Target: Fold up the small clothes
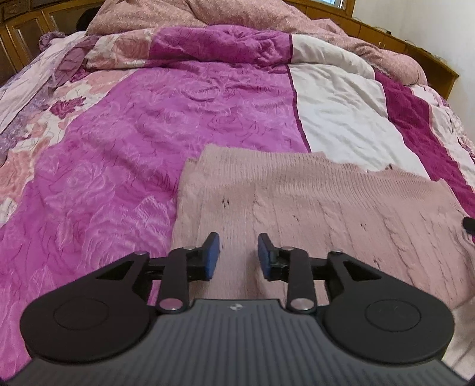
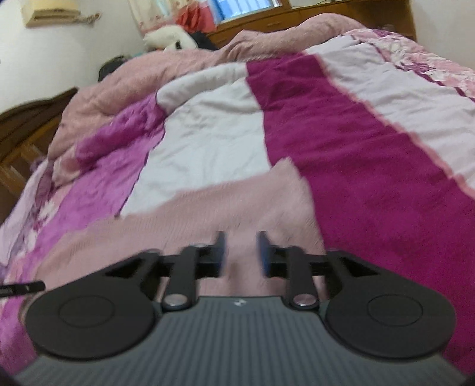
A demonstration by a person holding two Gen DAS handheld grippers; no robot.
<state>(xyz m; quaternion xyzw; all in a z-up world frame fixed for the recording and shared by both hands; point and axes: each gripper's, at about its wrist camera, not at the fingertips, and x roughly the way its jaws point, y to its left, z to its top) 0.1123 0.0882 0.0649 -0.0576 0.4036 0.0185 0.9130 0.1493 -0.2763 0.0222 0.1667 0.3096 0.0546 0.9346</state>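
Left wrist view: the left gripper (image 1: 239,252) hangs over a pale pink knitted sweater (image 1: 311,202) that lies spread flat on a bed. Its blue pads (image 1: 211,255) stand apart with only a bare gap between them; the gripper is released and nothing is grasped. The sweater covers the near right part of the bed, its far edge running across a quilt (image 1: 148,133) patterned in magenta, white and floral pink stripes. A bunched pink duvet (image 1: 225,17) is heaped at the far end of the bed, against a wooden headboard (image 1: 430,56). At the right edge of this view a small dark part (image 1: 469,224) of the other tool shows above the sweater.

Right wrist view (blurred): the right gripper (image 2: 241,252) is likewise over the sweater (image 2: 207,207), near its right border, with the pads separated and empty, so it too is released. Beyond the sweater lie the white and deep magenta stripes of the quilt (image 2: 371,166). A window (image 2: 243,9) and a wall-mounted air conditioner (image 2: 50,13) appear in the background.
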